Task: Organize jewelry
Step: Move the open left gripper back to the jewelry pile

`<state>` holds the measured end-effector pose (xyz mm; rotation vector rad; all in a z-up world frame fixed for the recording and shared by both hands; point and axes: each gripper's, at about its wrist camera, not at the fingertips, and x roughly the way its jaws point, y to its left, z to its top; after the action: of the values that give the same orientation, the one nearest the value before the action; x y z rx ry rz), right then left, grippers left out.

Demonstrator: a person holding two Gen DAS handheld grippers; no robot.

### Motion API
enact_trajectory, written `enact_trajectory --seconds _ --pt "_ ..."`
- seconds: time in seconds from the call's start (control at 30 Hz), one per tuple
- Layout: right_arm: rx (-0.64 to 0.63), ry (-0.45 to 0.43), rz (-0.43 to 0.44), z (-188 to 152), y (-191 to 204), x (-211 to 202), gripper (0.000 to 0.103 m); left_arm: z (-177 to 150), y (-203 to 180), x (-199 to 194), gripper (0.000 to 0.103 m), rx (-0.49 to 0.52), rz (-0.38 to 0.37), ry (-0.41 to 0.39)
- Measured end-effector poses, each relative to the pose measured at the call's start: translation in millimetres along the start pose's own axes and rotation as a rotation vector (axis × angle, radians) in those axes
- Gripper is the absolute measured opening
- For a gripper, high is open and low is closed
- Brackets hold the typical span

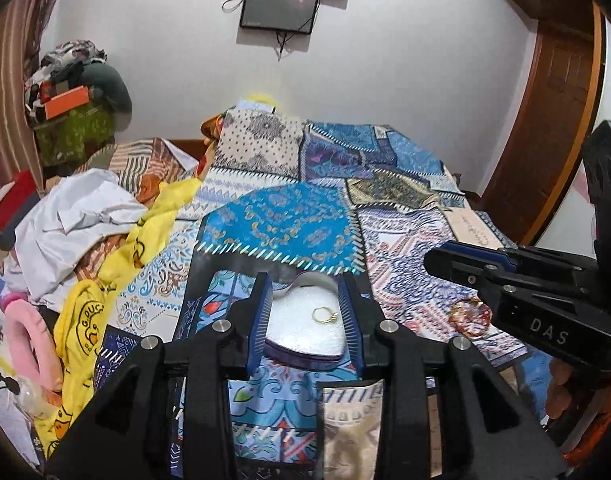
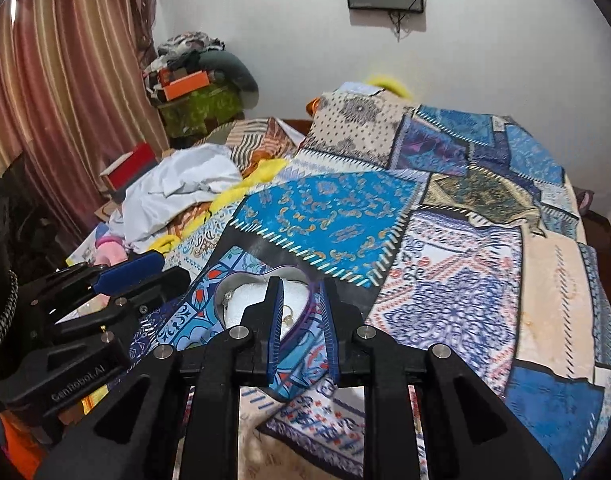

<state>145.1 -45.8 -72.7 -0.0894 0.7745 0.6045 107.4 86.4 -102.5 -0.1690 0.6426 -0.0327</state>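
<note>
On the left of the bed lay a crumpled white cloth [image 1: 77, 216] and a yellow duck-print garment [image 1: 85, 320], both well apart from the jewelry. The bed itself was covered by a blue patchwork quilt [image 1: 289, 220]. Near the middle of the quilt sat a heart-shaped metal tin with a white foam lining [image 1: 301, 320], open at the top. A thin gold ring [image 1: 324, 314] rested on the foam inside it. The left hand-held gripper [image 1: 305, 320] stood with its blue-padded fingers spread, one on each side of the tin, gripping nothing. In the right wrist view a second small piece of jewelry [image 2: 228, 295] lay by the tin's left wall, too small to identify. Further right, a red and gold bangle [image 1: 470, 316] lay on the quilt, just beside the right hand-held gripper [image 2: 301, 324], whose fingers were also spread and empty.
</note>
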Motion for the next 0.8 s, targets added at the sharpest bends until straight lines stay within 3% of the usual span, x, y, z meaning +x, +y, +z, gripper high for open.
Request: enact_trajectory --seconds 0.1,0.17,0.23,0.3,0.5,0.8 --pt "0.009 -0.024 -0.019 -3 -7 -14 0.019 3 -11 -6 0.04 0.012 -0.003 -0.017" --pt "0.018 -0.041 -0.031 -5 -13 -24 0.027 4 -19 -10 0.042 0.021 -0.007 -0.024" --pt "0.034 -0.065 -0.046 -7 -19 -33 0.044 6 -27 -12 0.045 0.028 -0.011 -0.026" --pt "0.055 -0.088 -0.06 -9 -26 -43 0.049 7 -35 -13 0.048 0.035 -0.013 -0.028" --pt "0.106 -0.126 -0.101 -16 -56 -66 0.049 8 -59 -11 0.059 0.046 -0.023 -0.024" --pt "0.176 -0.128 -0.178 -37 -103 -87 0.049 5 -95 14 0.061 0.079 -0.066 0.04"
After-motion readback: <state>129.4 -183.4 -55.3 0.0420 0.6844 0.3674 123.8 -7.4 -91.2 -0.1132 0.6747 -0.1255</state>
